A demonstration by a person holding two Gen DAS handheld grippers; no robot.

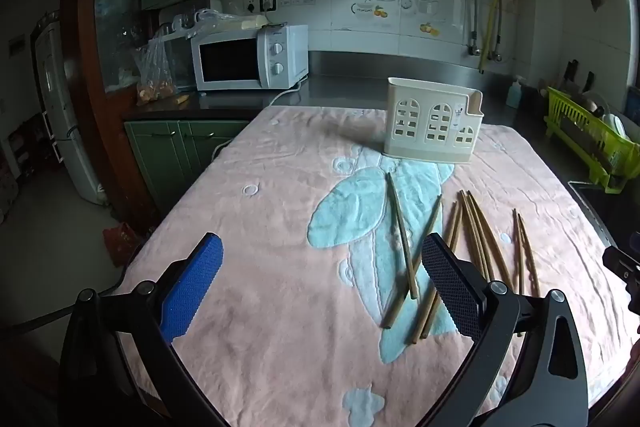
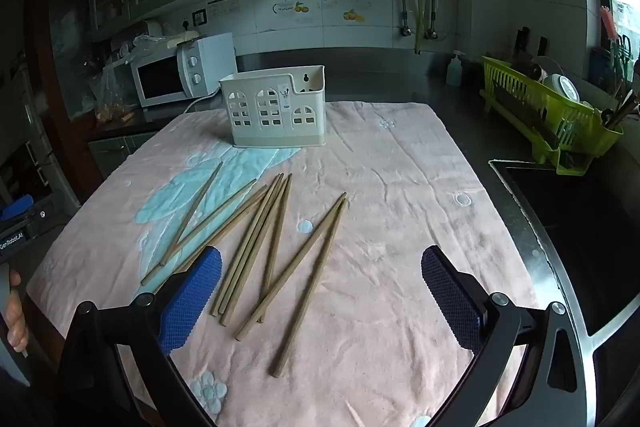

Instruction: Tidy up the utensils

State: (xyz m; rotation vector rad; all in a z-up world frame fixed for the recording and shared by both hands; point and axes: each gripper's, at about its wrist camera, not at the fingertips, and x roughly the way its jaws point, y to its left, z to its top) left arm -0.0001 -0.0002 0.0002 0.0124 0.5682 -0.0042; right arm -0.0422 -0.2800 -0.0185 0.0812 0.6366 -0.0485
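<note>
Several brown wooden chopsticks (image 2: 256, 247) lie scattered on a pink towel (image 2: 400, 211) with a light blue pattern. A cream plastic utensil holder (image 2: 276, 115) with window-shaped cutouts stands upright at the towel's far side, empty as far as I can see. My right gripper (image 2: 322, 267) hovers open above the near ends of the chopsticks, nothing between its blue pads. In the left wrist view the chopsticks (image 1: 402, 239) lie to the right, partly behind the right finger. My left gripper (image 1: 322, 263) is open over bare towel (image 1: 260, 227), with the holder (image 1: 432, 123) beyond.
A white microwave (image 1: 248, 57) stands on the dark counter at the back left. A green dish rack (image 2: 556, 119) with dishes sits at the right, beside a dark sink (image 2: 568, 211). A hand (image 2: 16, 311) on the other gripper's handle shows at the left edge of the right wrist view.
</note>
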